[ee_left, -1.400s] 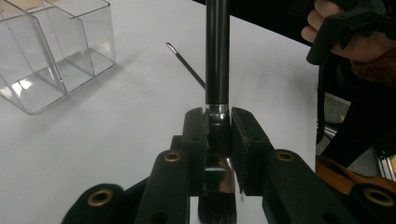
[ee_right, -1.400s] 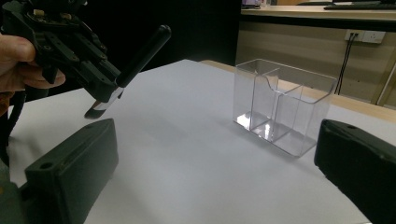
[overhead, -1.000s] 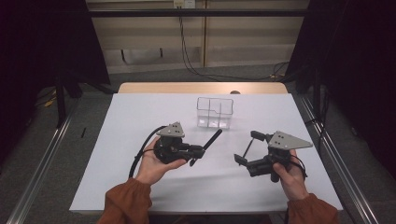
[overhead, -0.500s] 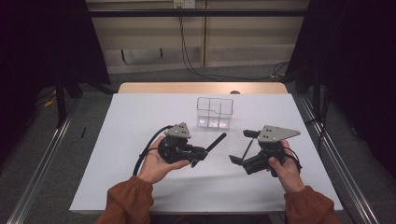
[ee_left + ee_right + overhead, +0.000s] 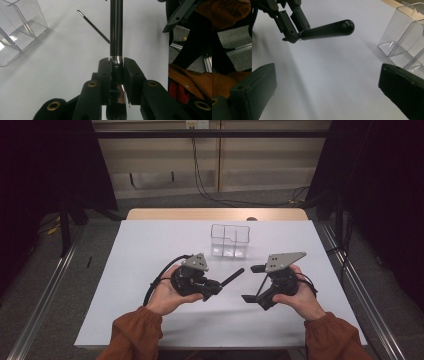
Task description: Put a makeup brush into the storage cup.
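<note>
We see the left tool [image 5: 218, 286] clamped on a brush [image 5: 116, 30] while the right tool [image 5: 254, 283] gapes wide above the worktop [image 5: 150, 245].

Both forearms come in from the bottom edge of the high view. The left gripper [image 5: 216, 286] sits in an upturned palm at lower centre, jaws pressed together, pointing toward the upper right. The right gripper [image 5: 253, 283] – lower right of centre – has its jaws spread wide, aimed left.
</note>
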